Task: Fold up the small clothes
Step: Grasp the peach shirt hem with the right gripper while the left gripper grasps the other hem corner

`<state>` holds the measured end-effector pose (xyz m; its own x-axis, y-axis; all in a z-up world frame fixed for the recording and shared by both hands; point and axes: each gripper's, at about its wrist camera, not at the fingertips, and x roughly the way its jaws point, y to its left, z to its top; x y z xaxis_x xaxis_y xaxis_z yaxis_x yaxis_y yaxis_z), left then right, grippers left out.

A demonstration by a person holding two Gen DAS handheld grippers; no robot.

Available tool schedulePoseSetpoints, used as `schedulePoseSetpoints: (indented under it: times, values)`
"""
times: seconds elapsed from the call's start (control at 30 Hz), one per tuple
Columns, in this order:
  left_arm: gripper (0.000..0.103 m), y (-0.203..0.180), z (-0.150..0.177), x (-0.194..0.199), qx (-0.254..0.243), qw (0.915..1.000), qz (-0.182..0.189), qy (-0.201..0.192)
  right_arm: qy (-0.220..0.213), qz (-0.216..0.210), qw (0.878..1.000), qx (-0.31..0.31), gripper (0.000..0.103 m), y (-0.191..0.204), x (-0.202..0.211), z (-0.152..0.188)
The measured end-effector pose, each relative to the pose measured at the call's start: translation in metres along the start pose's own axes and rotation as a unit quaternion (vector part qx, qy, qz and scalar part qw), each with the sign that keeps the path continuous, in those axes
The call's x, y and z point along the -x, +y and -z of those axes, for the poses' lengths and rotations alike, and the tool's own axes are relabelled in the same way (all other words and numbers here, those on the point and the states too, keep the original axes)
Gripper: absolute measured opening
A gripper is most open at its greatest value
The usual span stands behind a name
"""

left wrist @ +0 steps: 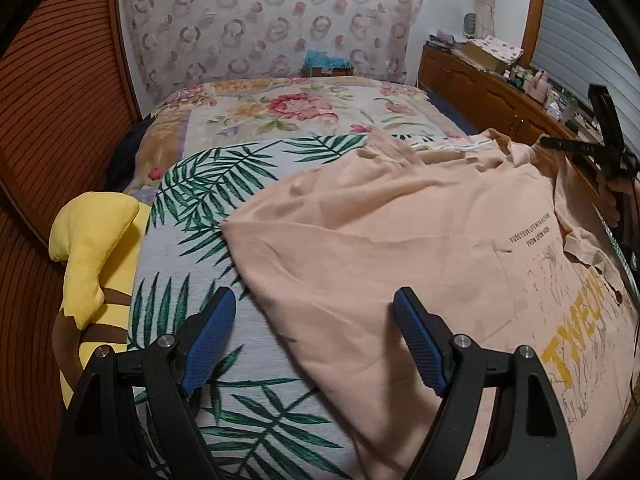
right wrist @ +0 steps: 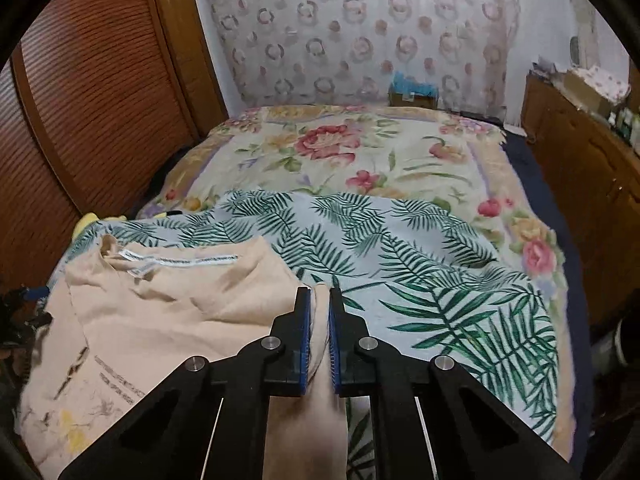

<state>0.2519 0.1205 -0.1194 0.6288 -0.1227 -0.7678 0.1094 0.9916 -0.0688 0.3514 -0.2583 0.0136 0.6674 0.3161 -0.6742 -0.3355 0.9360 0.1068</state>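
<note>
Bedroom scene: a peach shirt [left wrist: 400, 232] spread on a bed [right wrist: 400, 152], with two handheld grippers at work.

Bedding consists of a floral blanket [left wrist: 304, 112] partly overlaid by a palm-leaf sheet [right wrist: 420, 264]; the shirt lies on the sheet, print side up, its neck label [right wrist: 180, 261] showing. Left gripper [left wrist: 314, 342] hovers with jaws spread wide and nothing between them, one blue pad [left wrist: 208, 344] over the sheet, the other over the shirt's edge. Right gripper [right wrist: 319, 336] has its jaws pressed together on a fold of the shirt's fabric at the garment's right edge. A yellow plush toy [left wrist: 92, 248] sits at the bed's left side, beside a louvred wooden door [right wrist: 100, 92]. A cluttered wooden dresser [left wrist: 480, 80] stands to the right.
</note>
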Motion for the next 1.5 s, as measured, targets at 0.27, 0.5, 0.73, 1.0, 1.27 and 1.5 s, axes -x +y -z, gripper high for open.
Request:
schedulePoseSetpoints:
  times: [0.27,0.5,0.73,1.0,1.27,1.5]
  values:
    - [0.076,0.019,-0.004,0.008,0.024,0.9995,0.012,-0.015,0.005,0.007,1.0,0.009,0.021,-0.008,0.008,0.012]
    - [0.059,0.034,-0.014,-0.006,0.054,0.9983,0.022,-0.003,0.028,0.009,0.999,0.02,0.042,-0.015,0.018,0.022]
    - [0.055,0.04,-0.017,-0.016,0.062,0.9977,0.024,0.004,0.049,0.0,0.998,0.026,0.042,-0.011,0.01,0.022]
    - [0.013,0.038,-0.023,-0.023,0.048,0.9983,0.032,-0.004,0.049,0.012,0.997,0.051,0.042,0.002,-0.002,0.011]
    - [0.005,0.02,-0.023,0.012,0.039,0.9961,0.063,-0.048,0.025,0.008,0.997,0.077,0.005,0.02,0.012,0.016]
    - [0.005,-0.021,-0.011,0.089,-0.006,0.9896,0.096,-0.106,-0.023,-0.001,0.996,0.081,0.005,0.038,0.082,0.036]
